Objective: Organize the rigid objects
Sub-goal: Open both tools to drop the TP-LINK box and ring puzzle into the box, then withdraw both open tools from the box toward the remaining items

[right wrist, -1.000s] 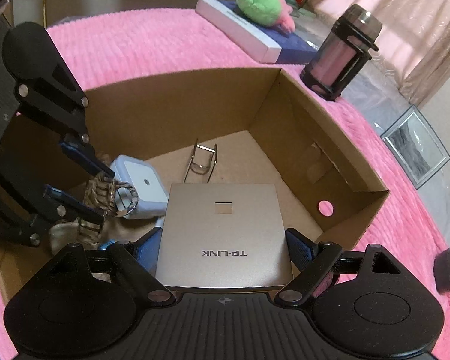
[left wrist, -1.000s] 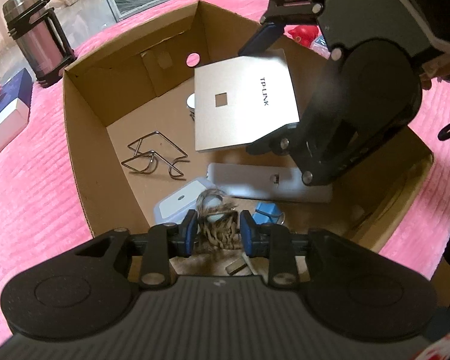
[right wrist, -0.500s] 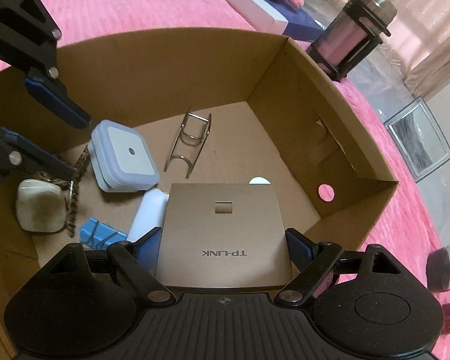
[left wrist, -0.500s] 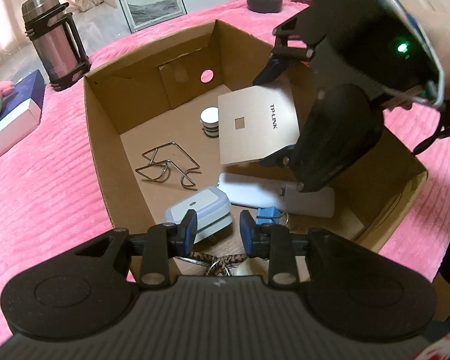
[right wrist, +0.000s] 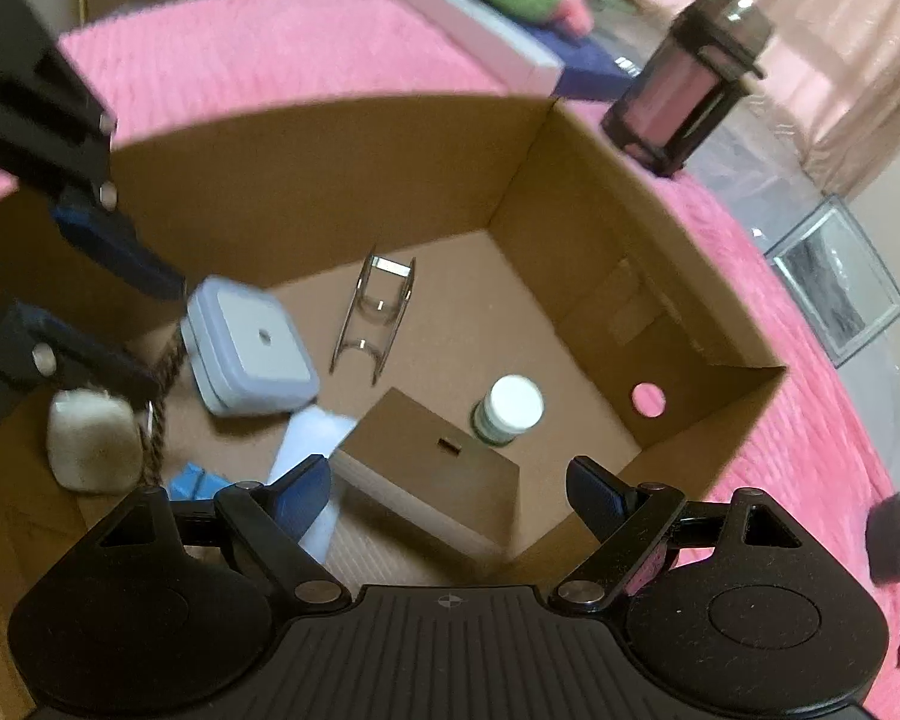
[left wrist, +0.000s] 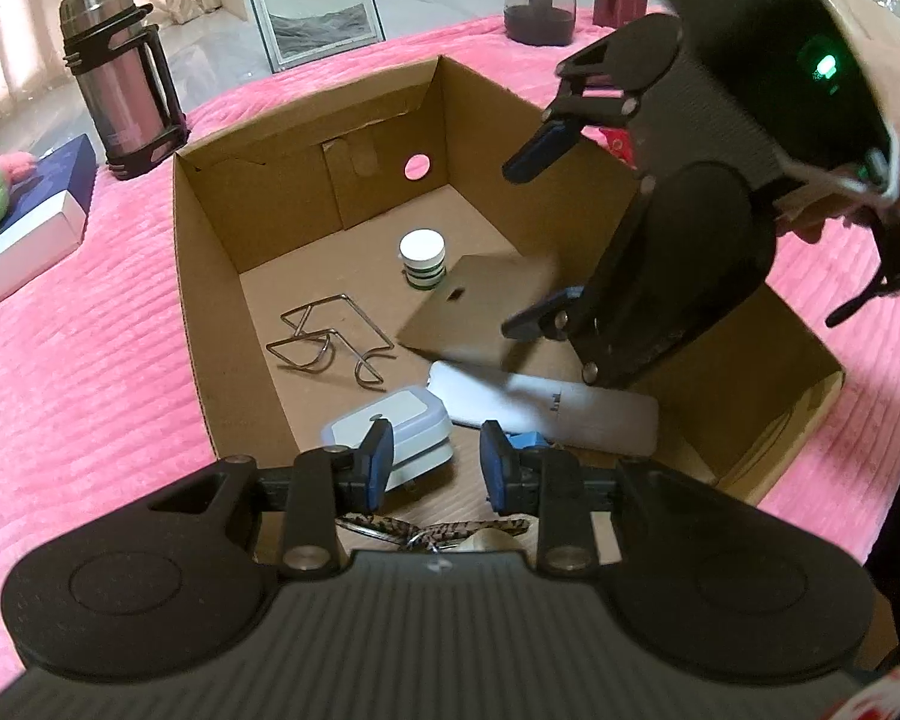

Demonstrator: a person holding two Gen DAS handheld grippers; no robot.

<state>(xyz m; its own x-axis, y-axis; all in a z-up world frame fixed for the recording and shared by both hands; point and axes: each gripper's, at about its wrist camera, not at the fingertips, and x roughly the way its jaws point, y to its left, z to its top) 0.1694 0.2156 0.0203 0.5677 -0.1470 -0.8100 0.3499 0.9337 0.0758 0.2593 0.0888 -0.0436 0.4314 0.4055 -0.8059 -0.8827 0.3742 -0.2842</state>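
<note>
The right hand-held gripper (right wrist: 449, 489) hangs over the cardboard box (right wrist: 600, 192) with its blue pads spread wide and nothing between them; just below and ahead of it the flat tan router box (right wrist: 432, 450) lies tilted, one edge propped on the long white slab (left wrist: 546, 402), likely because it was let go there. The left hand-held gripper (left wrist: 437, 467) also stands apart and empty, over the pale blue square device (left wrist: 390, 420). Ahead of it lie a bent wire stand (left wrist: 324, 342) and a small white-capped jar (left wrist: 423, 258), upright. The box rests on a ribbed pink bed cover (left wrist: 78, 372).
</note>
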